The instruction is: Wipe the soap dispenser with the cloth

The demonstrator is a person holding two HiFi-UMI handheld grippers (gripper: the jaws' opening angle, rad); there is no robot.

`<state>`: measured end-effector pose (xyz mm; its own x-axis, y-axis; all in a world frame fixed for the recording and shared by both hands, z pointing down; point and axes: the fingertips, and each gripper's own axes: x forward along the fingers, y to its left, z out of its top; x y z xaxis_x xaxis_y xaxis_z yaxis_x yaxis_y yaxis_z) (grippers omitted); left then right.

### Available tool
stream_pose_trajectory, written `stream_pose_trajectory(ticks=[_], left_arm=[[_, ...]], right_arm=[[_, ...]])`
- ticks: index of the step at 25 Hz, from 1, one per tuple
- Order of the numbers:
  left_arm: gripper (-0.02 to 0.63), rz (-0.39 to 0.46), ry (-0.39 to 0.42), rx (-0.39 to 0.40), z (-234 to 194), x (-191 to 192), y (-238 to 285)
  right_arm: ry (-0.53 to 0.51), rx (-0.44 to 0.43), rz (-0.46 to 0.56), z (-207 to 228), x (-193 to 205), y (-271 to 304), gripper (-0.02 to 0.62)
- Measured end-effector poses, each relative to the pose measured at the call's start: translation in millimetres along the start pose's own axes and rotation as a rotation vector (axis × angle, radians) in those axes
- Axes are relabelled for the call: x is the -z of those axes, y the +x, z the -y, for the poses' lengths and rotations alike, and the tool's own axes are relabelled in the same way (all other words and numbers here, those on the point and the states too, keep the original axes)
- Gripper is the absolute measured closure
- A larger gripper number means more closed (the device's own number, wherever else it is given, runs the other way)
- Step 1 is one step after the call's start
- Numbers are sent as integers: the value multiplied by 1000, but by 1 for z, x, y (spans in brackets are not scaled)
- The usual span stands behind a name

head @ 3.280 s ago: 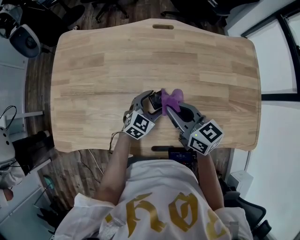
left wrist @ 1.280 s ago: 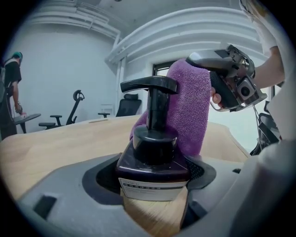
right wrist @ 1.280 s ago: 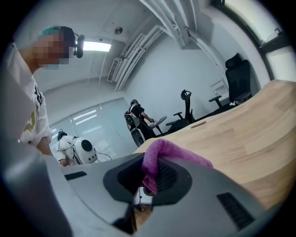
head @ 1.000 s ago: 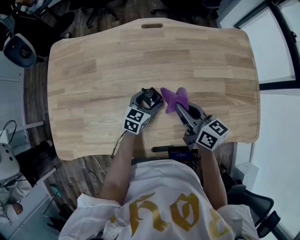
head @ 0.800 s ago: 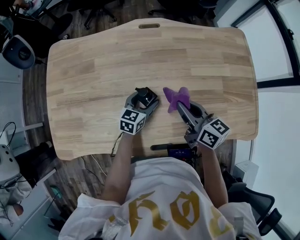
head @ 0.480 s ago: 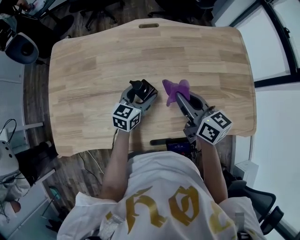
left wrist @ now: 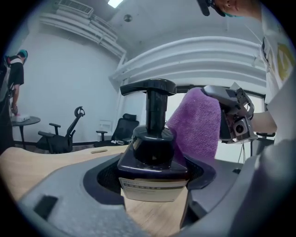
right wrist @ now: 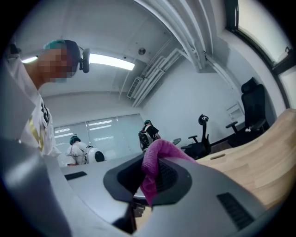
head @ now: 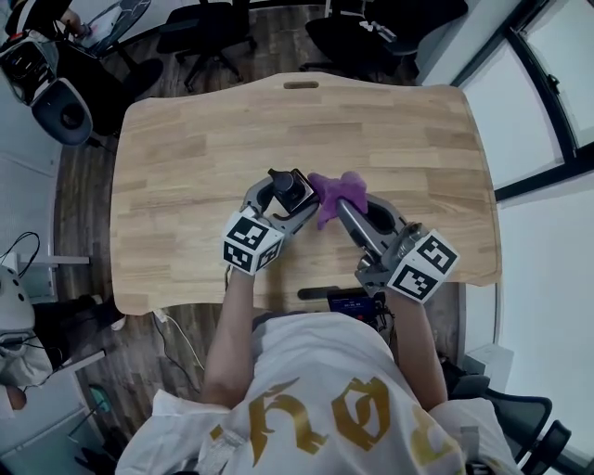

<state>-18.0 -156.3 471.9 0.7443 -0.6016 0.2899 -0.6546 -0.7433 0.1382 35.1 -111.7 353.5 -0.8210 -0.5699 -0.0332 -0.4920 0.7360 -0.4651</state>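
Now the dark soap dispenser with black pump [head: 290, 190] is just toward 6 o'clock of the pale wooden table [head: 278, 111] middle, clamped between the jaws of the left gripper [head: 281, 200]. The purple terry cloth [head: 336, 188], pinched tight in the right gripper [head: 342, 209], was apart before and now touches its 3 o'clock side, so wiping likely resumes. Free board lies at 12 o'clock; the 6 o'clock edge is near.

A: What kind of site?
B: Office-style lab. Swivel chairs [head: 206, 26] on a wood floor [head: 83, 186], pale wood bench [head: 408, 130] with a cable slot [head: 301, 84], glazed partitions [right wrist: 99, 127], strip light [right wrist: 111, 61], exposed ceiling pipework [right wrist: 152, 69].
A: Anyone else there?
B: Yes, people in teal headgear [right wrist: 76, 150] by the glass.
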Motion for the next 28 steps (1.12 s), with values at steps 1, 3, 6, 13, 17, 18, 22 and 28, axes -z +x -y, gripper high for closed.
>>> stream_pose_trajectory(ticks=[1, 3, 6, 13, 17, 18, 22, 28], left_arm=[[273, -1, 5, 4, 4, -2, -2], [273, -9, 22, 11, 9, -5, -6], [273, -28, 46, 16, 13, -7, -14], [273, -3, 65, 58, 30, -31, -19], [273, -13, 79, 70, 36, -30, -15], [273, -22, 87, 78, 38, -28, -14], [273, -48, 102, 107, 45, -23, -11], [273, -19, 102, 135, 50, -39, -13]], right_arm=[[-11, -21, 19, -6, -7, -4, 566], [-36, -31, 55, -6, -24, -15, 566], [-112, 48, 65, 11, -42, -27, 566], [-478, 234, -128, 39, -23, -27, 566], [-402, 241, -124, 44, -1, -32, 566], [-390, 231, -118, 41, 0, -31, 566], [-379, 106, -109, 11, -20, -22, 566], [-467, -191, -201, -69, -35, -6, 566]])
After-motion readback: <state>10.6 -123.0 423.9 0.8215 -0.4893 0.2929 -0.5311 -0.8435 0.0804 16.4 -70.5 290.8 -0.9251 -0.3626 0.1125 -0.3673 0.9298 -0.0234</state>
